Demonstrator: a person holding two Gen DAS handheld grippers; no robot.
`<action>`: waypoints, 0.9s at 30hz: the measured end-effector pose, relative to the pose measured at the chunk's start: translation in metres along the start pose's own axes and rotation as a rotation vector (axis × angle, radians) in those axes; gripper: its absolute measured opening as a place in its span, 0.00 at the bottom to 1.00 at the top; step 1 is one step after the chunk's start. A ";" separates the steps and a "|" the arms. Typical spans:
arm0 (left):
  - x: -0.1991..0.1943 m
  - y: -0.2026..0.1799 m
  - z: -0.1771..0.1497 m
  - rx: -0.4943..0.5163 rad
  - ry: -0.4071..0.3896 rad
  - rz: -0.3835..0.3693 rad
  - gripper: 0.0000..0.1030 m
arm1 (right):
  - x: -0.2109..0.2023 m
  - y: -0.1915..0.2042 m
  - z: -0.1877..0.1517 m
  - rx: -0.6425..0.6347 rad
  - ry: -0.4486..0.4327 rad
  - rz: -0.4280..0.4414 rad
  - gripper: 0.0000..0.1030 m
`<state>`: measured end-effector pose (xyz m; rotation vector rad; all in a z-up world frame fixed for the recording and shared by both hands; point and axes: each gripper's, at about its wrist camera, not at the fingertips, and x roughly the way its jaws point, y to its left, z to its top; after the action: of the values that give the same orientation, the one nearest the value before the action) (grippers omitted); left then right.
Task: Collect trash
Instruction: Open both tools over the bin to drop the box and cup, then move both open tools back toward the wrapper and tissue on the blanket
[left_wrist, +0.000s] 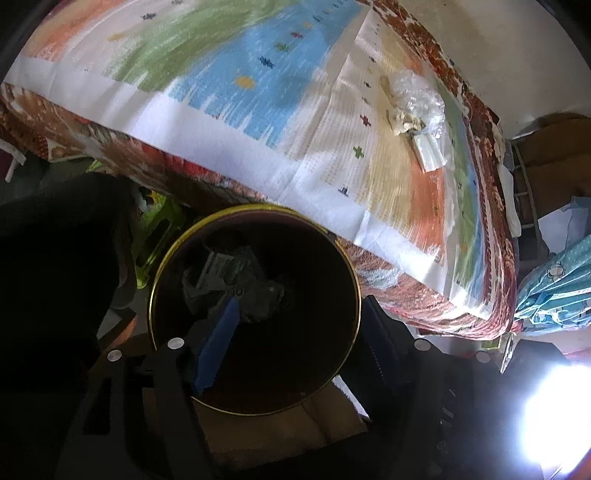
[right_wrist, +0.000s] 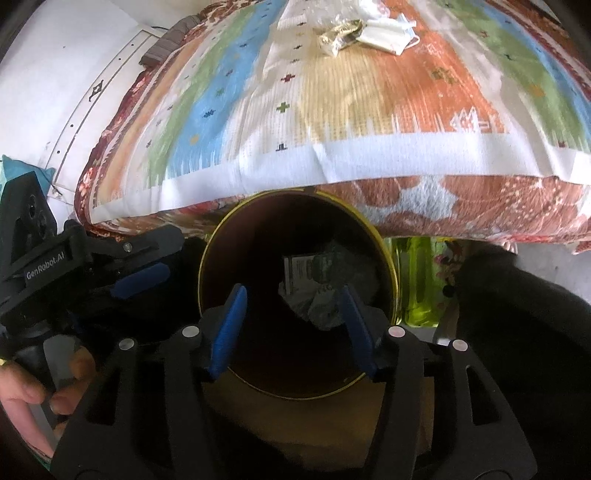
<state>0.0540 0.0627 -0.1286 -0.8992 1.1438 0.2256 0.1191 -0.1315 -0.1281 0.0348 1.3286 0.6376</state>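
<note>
Left wrist view, read left to right: we see one round bin (left_wrist: 255, 306) with a gold rim standing on the floor against the edge of the bed (left_wrist: 221, 92). Trash already lies at its bottom; we count at least two crumpled pieces (left_wrist: 236, 280), though the dark interior keeps us from a firm count. The left gripper (left_wrist: 295, 332) hangs over the bin's mouth. One blue pad (left_wrist: 218, 347) is visible on the left finger; the right finger is in shadow, with a wide gap between, so we read the jaws as apart with nothing between them. Further right, on the striped cover, three pieces of trash lie touching in one small heap: one clear plastic wrap (left_wrist: 413, 92), one crumpled yellowish wrapper (left_wrist: 402, 120) and one white face mask (left_wrist: 430, 149).

Right wrist view, left to right: one hand (right_wrist: 26, 402) of the person grips the handle of the left gripper (right_wrist: 122, 280), of which one blue pad shows. The right gripper (right_wrist: 295, 328) sits over the same bin (right_wrist: 391, 273), its two blue pads (right_wrist: 229, 328) apart, nothing clamped. Between them, below, the crumpled trash (right_wrist: 321, 291) rests on the bin's bottom. One green bottle (right_wrist: 417, 280) stands just beside the bin on the right. On the bed (right_wrist: 369, 110), the wrapper (right_wrist: 338, 38) and mask (right_wrist: 384, 35) lie at the top.
</note>
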 end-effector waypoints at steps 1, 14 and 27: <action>-0.002 0.000 0.001 0.002 -0.008 0.003 0.69 | -0.002 0.001 0.001 -0.006 -0.011 -0.004 0.49; -0.032 -0.008 0.013 0.037 -0.195 0.046 0.80 | -0.033 -0.001 0.017 -0.039 -0.142 -0.059 0.61; -0.038 -0.027 0.030 0.129 -0.240 0.107 0.90 | -0.068 -0.006 0.037 -0.068 -0.250 -0.106 0.75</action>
<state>0.0734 0.0772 -0.0795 -0.6774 0.9719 0.3344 0.1482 -0.1547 -0.0603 -0.0111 1.0595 0.5687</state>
